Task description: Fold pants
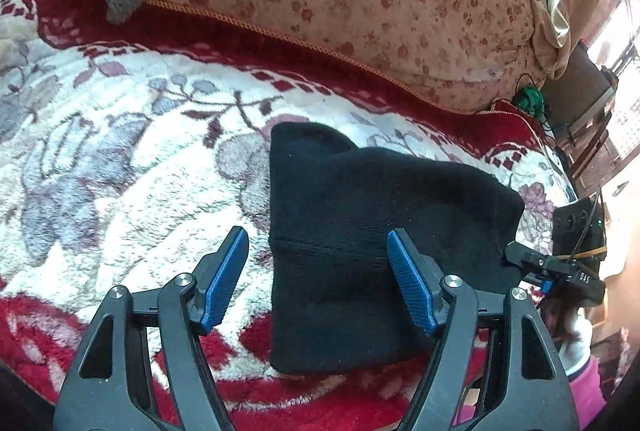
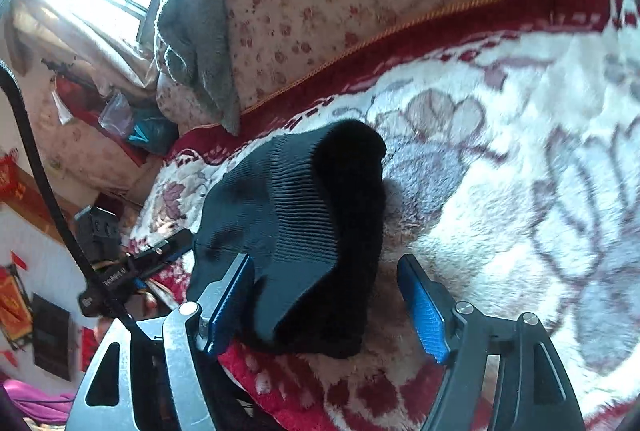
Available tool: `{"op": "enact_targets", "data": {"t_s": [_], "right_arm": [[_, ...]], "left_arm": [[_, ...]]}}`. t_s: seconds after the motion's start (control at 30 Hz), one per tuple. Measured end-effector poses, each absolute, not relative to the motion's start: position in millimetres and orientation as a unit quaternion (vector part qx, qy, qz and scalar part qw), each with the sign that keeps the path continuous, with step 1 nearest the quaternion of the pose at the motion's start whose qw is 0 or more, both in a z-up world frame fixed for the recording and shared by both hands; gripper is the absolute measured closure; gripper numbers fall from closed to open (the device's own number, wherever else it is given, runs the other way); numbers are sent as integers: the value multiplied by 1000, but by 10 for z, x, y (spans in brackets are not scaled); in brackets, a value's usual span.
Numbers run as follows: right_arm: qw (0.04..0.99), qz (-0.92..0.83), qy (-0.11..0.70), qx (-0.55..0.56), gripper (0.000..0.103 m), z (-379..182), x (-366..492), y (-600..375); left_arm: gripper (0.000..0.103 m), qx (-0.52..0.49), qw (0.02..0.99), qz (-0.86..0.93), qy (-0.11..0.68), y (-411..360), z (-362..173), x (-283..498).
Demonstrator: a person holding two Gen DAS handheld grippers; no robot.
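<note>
The black pants [image 1: 360,231] lie folded into a compact bundle on the floral blanket [image 1: 120,151], with left gripper [image 1: 318,279] and right gripper [image 2: 326,305] both spread wide and grasping nothing, apparently released because the fold looks finished.

Two fisheye views look forward along gripper fingers, close above a bed. The left wrist camera faces the black pants [image 1: 372,243] with the floral pillow [image 1: 360,3] behind. The right wrist camera faces the same pants [image 2: 304,231] from their other side. Both share the pants, the blanket [image 1: 120,159] and the pillow; each glimpses the opposite gripper at its edge.
</note>
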State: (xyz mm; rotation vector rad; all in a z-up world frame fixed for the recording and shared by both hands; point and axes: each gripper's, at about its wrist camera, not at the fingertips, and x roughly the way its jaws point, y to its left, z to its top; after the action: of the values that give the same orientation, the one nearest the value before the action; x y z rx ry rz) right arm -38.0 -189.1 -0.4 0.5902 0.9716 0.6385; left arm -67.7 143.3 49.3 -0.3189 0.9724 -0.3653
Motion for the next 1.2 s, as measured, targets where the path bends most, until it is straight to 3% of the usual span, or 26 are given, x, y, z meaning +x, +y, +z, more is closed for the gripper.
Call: {"op": "enact_targets", "data": {"t_s": [0.3,0.5,0.73,1.2], "right_arm": [[760,353,455,301,27,-170,-231,-1619],[763,357,447,301,43,-247,-190,-1594],[766,366,435,302,52,-110,-216,-1586],[743,451,417,265,53,350,42,-504]], "left_arm": [[24,-180,837,-198,477,1395,252,-504],[16,-194,838,-206,467,1353,185,-494],[57,-185,843,-227,452,1354,298,-540],[58,-168,896,-139,387,2434,889,-715]]}}
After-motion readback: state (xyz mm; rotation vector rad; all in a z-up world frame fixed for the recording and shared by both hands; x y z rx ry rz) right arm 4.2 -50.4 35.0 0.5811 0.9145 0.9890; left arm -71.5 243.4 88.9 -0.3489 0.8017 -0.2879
